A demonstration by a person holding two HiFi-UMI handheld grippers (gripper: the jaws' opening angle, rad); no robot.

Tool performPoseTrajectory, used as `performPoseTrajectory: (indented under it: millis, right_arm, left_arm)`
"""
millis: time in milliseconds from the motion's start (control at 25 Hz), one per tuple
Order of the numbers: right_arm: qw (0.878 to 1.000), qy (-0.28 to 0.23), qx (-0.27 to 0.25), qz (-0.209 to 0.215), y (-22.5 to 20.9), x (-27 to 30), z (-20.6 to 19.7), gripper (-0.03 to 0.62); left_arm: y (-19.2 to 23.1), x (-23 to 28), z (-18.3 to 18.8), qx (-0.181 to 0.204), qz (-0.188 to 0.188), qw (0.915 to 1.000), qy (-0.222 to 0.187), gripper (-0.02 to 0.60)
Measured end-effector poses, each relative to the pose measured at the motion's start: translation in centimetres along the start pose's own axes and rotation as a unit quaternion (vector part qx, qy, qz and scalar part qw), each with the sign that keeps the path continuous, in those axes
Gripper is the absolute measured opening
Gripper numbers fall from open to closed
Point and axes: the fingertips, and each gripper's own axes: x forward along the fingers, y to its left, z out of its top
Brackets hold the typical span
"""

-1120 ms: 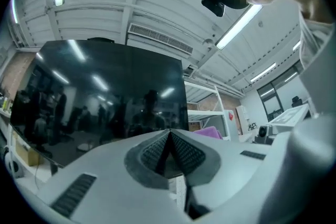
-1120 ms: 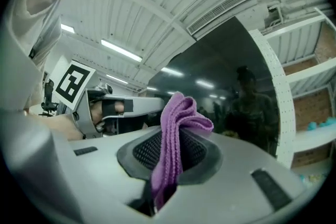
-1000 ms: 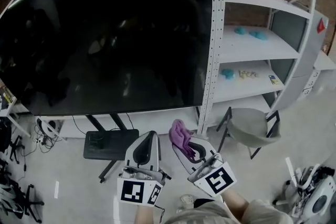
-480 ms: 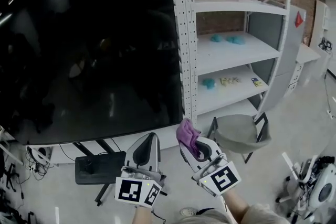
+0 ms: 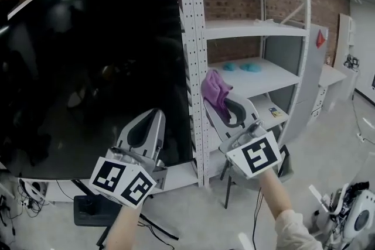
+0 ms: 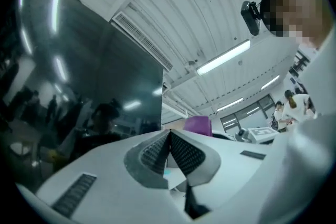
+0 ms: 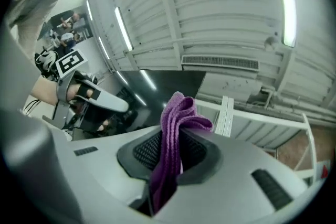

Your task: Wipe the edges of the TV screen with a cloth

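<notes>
One purple cloth (image 5: 214, 86) in right gripper (image 5: 221, 107)

No words or numbers can be read. The left gripper (image 5: 151, 117) and right gripper (image 5: 218, 91) bear only patterned square markers. The red label (image 5: 319, 39) on the grey panel (image 5: 310, 85) is too small to read.

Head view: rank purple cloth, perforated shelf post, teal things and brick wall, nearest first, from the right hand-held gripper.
1. purple cloth, clamped in the right hand-held gripper.
2. perforated shelf post, to its left.
3. teal things, on the shelf behind.
4. brick wall, at the very back.
</notes>
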Motion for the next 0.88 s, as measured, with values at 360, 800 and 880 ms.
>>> performPoseTrajectory:
  millis: [360,800,880]
  right_arm:
    - [0.996,-0.092,0.000,-0.009,-11.9,12.1,11.9,0.054]
    - [0.995,-0.076,-0.051,0.026,-14.8,18.0,17.7,0.054]
    - [0.996,-0.076,-0.044,0.025,-15.1,18.5,18.0,0.054]
  left_arm:
    - [0.5,9.7,10.0,0.015,-0.032,0.9987,-0.037,0.015]
    - [1.0,13.0,14.2,0.019,-0.024,0.9979,-0.057,0.015]
    - [1.0,13.2,14.1,0.020,-0.026,0.9978,-0.057,0.015]
